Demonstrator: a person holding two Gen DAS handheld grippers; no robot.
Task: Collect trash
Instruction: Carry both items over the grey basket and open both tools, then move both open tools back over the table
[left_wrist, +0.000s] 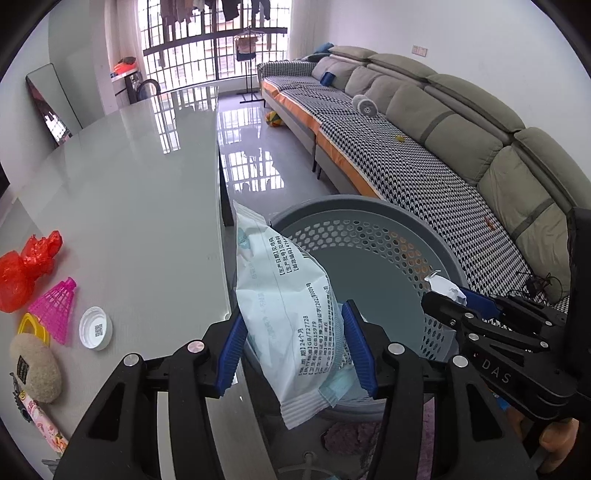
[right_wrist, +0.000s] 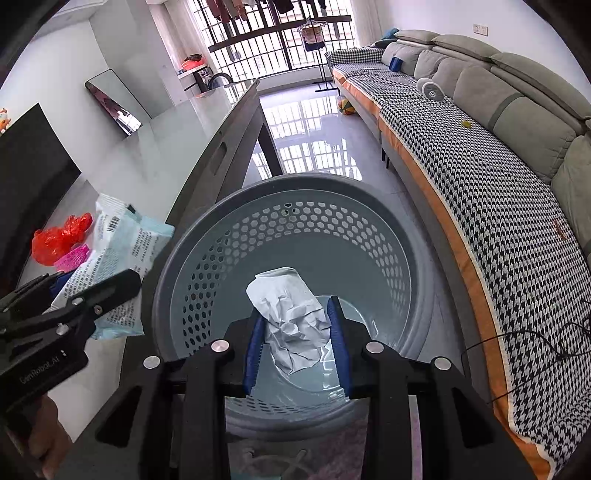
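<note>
The left gripper (left_wrist: 293, 345) has its blue pads pressed on either side of a pale blue wet-wipe packet (left_wrist: 284, 310), jaws about half apart and filled by the packet, which stands tall between them and leans over the table edge toward the bin. The right gripper (right_wrist: 297, 341) is nearly closed on a crumpled ball of white paper (right_wrist: 291, 319), pinched between its pads and hanging directly above the inside of the grey perforated waste basket (right_wrist: 207, 236), which stands on the floor just beside the glass-topped table (left_wrist: 129, 192). The basket looks empty, its pale bottom bare. The step in hand appears to be dropping both pieces in. The right load is already well placed, so letting go there should send the paper straight down. The left one needs more care: the packet's lower end seems to sit above the near rim rather than the hollow, so it would be wise to carry it further across before parting the jaws, lest it catch the rim and tip onto the floor. Keeping the two grippers apart matters too, since they are near each other over the opening. More rubbish remains on the table: a red plastic bag (left_wrist: 27, 269), a pink shuttlecock (left_wrist: 59, 308) and a white bottle cap (left_wrist: 95, 328).
</note>
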